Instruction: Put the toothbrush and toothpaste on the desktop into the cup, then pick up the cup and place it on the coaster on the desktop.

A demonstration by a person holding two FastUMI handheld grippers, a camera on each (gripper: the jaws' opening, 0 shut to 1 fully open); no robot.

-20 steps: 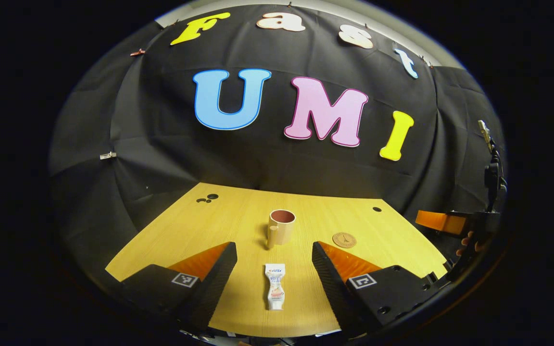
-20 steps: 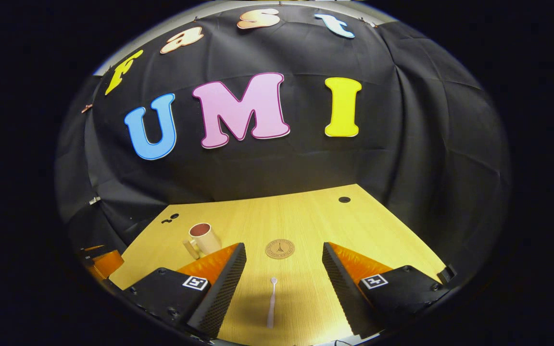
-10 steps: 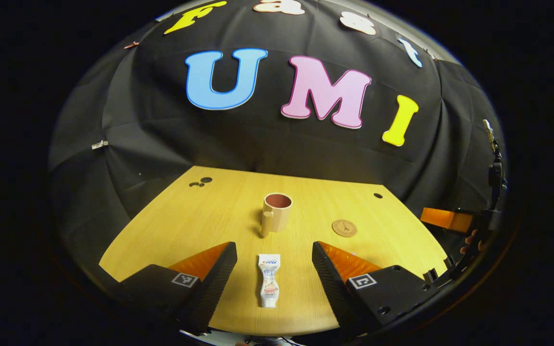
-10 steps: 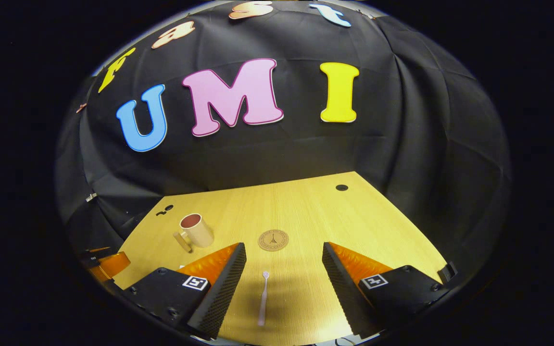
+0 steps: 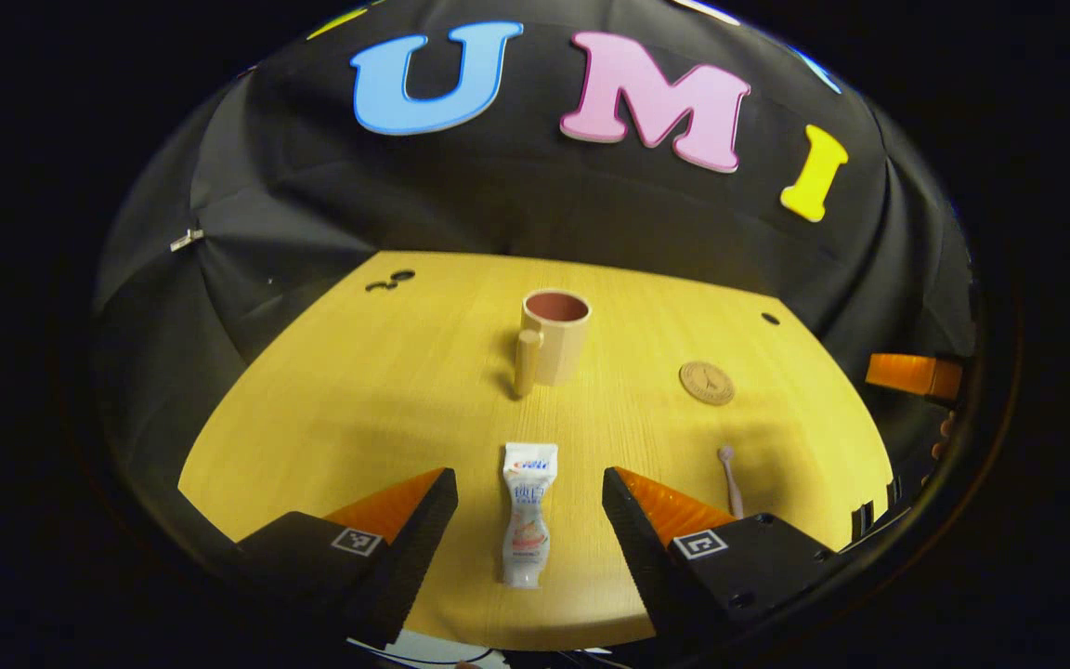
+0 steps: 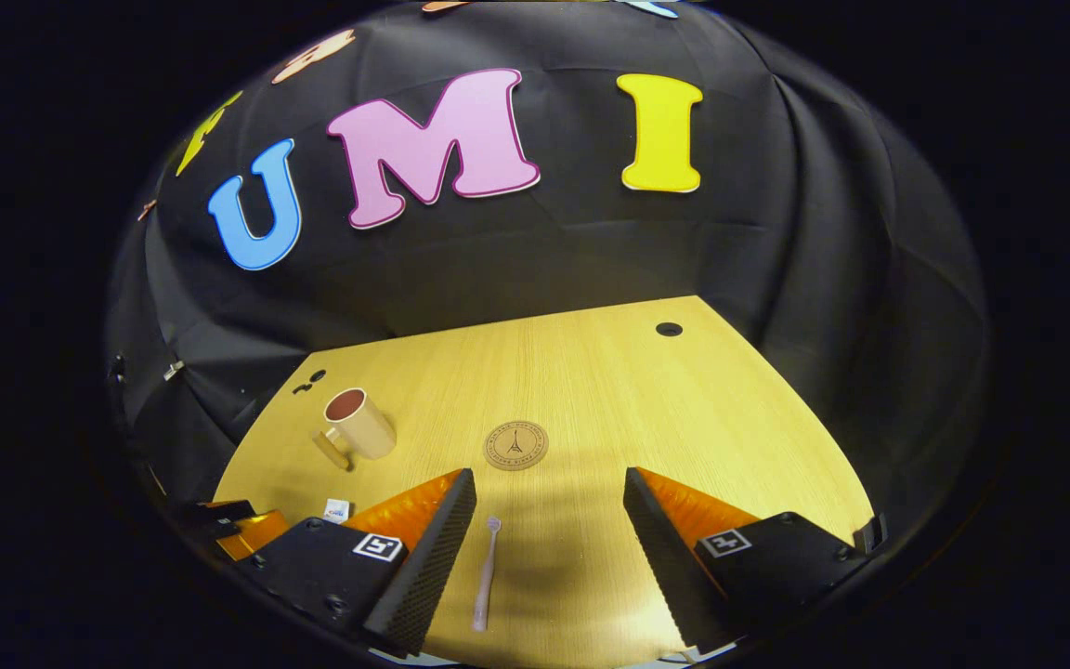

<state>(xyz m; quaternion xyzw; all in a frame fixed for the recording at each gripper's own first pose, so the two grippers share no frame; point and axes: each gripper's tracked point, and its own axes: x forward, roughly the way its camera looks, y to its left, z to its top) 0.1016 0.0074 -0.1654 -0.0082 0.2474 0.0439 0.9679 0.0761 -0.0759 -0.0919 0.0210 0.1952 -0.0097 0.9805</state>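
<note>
Two tools hung spread and empty above the desk [image 5: 340,390]. In the left gripper view, the left tool [image 5: 528,520] straddled the toothpaste [image 5: 528,513], whose long axis ran from 6 toward 12 o'clock, straight at the cup [image 5: 554,336]. In the right gripper view, the right tool [image 6: 554,530] had the toothbrush [image 6: 485,573] lying toward its 7 o'clock side, close beside one finger, its long axis nearly 6 to 12 with the head farthest away. The coaster [image 6: 515,445] lay at 12 o'clock from that tool. Judged from this, each tool was nearer its own item; nothing was in the cup yet.
</note>
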